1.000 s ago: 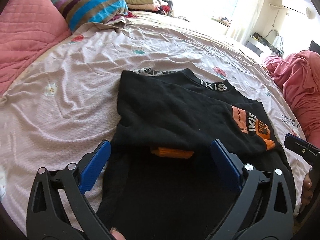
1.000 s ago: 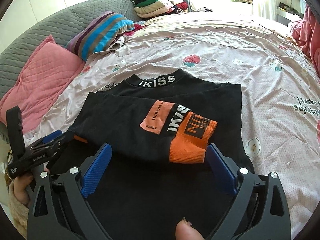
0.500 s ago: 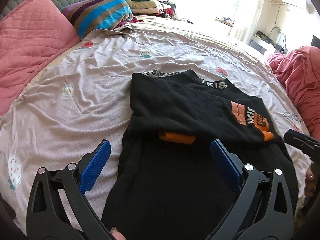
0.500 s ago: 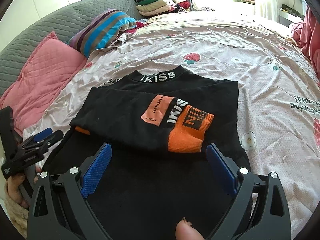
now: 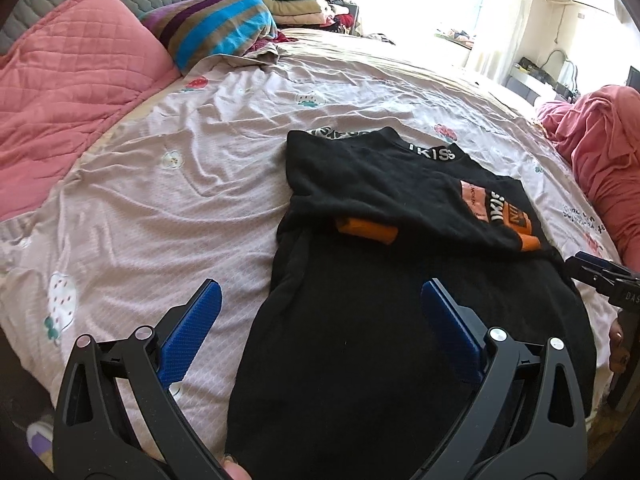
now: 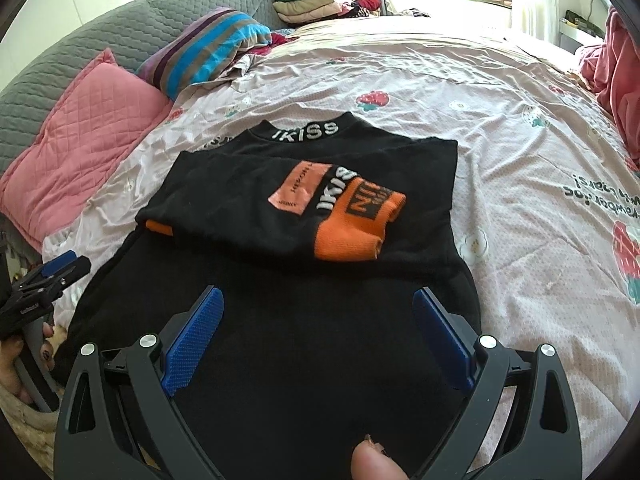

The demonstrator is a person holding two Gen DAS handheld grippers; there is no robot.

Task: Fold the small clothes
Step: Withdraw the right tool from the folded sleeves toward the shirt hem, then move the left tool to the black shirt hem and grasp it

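1. Left gripper point(image 5: 318, 312): jaws apart, empty, over the black sweatshirt's point(image 5: 380, 340) left hem edge.
2. The sweatshirt lies lengthwise away from both grippers on the bed sheet point(image 6: 500, 120), sleeves folded across.
3. Right gripper point(image 6: 318, 322): jaws apart, empty, equally near.

My left gripper point(image 5: 320, 312) is a black plastic frame with triangular cut-outs in each arm, round silver screw heads at the joints, and two long blue fingers point(image 5: 188, 336) with a fine cross-hatched grip texture. My right gripper point(image 6: 318, 316) is built the same way, black frame, silver screws and blue textured pads point(image 6: 442, 340); seen from the left wrist view its body carries small white lettering too cropped to read. My nails on the hand point(image 6: 24, 364) under the left gripper wear dark polish.
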